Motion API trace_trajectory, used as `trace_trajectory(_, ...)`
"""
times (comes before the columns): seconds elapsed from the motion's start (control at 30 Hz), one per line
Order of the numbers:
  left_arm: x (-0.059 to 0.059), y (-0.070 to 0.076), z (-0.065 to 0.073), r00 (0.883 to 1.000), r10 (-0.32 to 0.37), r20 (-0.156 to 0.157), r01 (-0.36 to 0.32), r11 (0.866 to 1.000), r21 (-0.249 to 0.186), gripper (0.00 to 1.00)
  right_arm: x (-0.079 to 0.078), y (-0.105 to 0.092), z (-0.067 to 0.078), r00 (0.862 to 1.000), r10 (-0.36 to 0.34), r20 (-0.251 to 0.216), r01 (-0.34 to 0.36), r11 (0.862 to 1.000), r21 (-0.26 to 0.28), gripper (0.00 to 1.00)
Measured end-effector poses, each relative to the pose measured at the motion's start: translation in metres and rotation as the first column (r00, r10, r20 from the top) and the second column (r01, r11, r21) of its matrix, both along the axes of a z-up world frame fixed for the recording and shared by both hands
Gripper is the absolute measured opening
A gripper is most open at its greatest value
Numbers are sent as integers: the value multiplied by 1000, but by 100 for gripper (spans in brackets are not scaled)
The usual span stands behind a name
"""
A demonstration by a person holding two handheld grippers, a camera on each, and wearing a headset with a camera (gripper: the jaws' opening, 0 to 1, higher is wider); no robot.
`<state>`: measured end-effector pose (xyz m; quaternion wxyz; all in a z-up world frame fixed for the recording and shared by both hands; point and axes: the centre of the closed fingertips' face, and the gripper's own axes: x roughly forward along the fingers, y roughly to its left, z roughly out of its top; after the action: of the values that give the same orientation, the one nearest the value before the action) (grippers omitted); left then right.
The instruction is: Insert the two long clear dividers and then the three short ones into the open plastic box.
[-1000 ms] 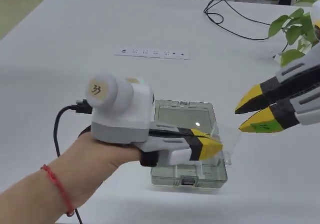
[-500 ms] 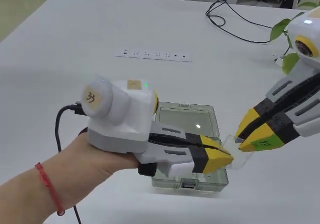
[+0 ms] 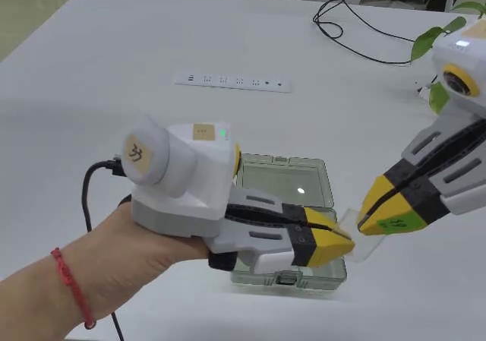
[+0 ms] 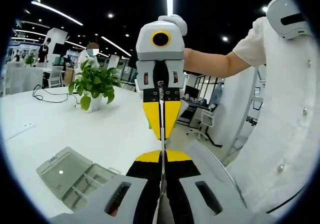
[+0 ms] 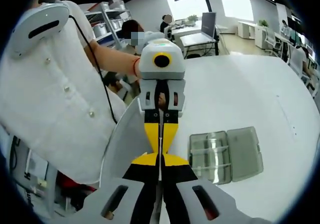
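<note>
Clear divider (image 3: 366, 244) sits pinched between left claw (image 3: 345, 242) and right claw (image 3: 363, 221).

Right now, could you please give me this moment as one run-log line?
left gripper: shut on clear divider | right gripper: also shut on it | open plastic box: beneath the tips, on table

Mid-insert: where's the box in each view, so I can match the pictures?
Head view: box low centre, near half behind the left gripper.
Left gripper view: box lower left, lid on the picture's left.
Right gripper view: box right of centre, lid on the picture's right.
Shared landmark: left gripper and right gripper meeting tip to tip on the divider.
</note>
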<state>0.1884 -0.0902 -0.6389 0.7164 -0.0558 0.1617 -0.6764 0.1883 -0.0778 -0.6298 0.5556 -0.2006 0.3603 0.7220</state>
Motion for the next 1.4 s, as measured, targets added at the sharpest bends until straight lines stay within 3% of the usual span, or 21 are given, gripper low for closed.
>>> trace_trajectory(0.17,-1,0,-2,1000,-1,26,1,1000,10,0,0,1,-2,1000,3,8,-3,1000,-4,3)
trace_trajectory(0.67,0,5,-5,1000,18,23,-19,1000,16,3,2,2,-2,1000,-6,20,6,1000,-1,3)
trace_trajectory(0.97,5,18,-14,998,61,19,-62,997,44,16,9,-2,-3,999,-30,38,30,1000,-4,3)
trace_trajectory(1.4,16,40,-27,990,140,34,-143,986,88,43,24,-10,-10,994,-66,82,69,997,-33,3)
